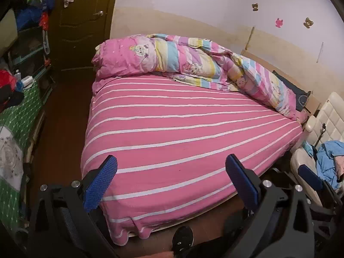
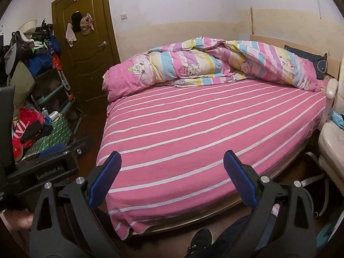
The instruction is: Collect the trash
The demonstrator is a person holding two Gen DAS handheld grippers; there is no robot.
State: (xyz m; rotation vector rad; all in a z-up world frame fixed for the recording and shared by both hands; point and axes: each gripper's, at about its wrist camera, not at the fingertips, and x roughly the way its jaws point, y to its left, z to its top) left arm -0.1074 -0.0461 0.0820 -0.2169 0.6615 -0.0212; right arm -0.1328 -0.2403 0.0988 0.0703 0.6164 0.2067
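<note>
My left gripper (image 1: 172, 169) is open and empty, held above the near corner of a bed with a pink white-striped sheet (image 1: 172, 133). My right gripper (image 2: 172, 165) is open and empty too, above the same near end of the bed (image 2: 204, 124). The right gripper's blue finger (image 1: 309, 175) shows at the right edge of the left wrist view; the left gripper's black body (image 2: 43, 165) shows at the left of the right wrist view. No piece of trash shows on the sheet.
A rolled pink cartoon quilt (image 1: 193, 60) lies along the bed's far side. A brown door (image 2: 86, 49) stands behind. A cluttered green-covered table (image 2: 49, 133) with a red bag (image 2: 25, 124) is left. A white chair (image 1: 322, 129) with blue cloth is right. A black shoe (image 2: 200, 243) is below.
</note>
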